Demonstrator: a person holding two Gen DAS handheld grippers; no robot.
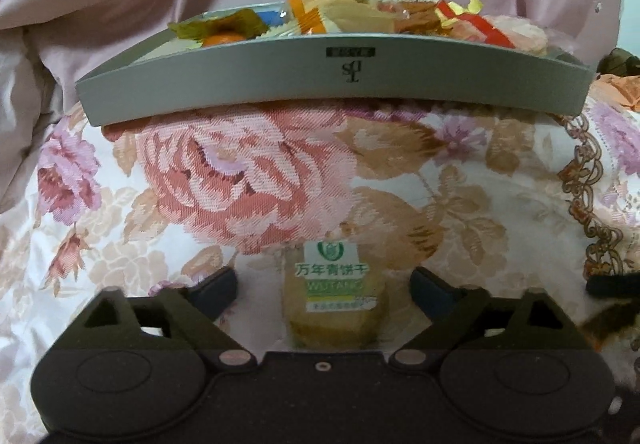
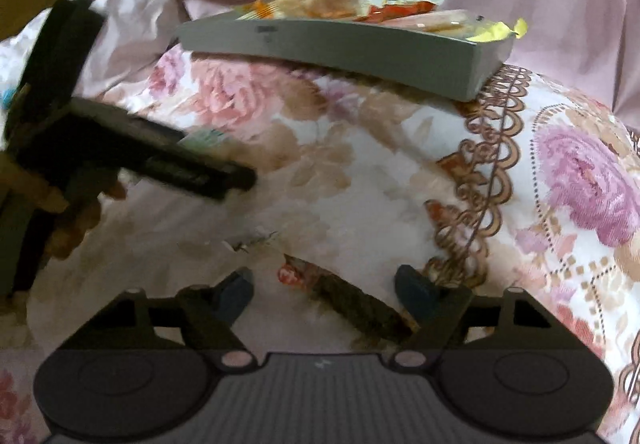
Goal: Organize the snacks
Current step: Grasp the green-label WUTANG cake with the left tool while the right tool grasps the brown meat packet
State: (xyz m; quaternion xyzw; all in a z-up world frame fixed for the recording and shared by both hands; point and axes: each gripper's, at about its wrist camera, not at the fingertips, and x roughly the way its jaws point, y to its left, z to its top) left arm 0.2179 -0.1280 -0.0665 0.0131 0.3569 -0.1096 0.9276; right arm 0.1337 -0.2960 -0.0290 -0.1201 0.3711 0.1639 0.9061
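Between the spread fingers of the left gripper (image 1: pixel 324 286) lies a biscuit packet (image 1: pixel 334 296), its green-and-white label reading 万年青饼干 over "WUTANG"; neither pad touches it. Beyond the fingertips stands the grey tray (image 1: pixel 280 87) of wrapped snacks (its front wall carries a small logo, too small to read). The right gripper (image 2: pixel 324 294) is open too, a dark snack packet (image 2: pixel 356 304) lying slantwise between its fingers, near the right pad.
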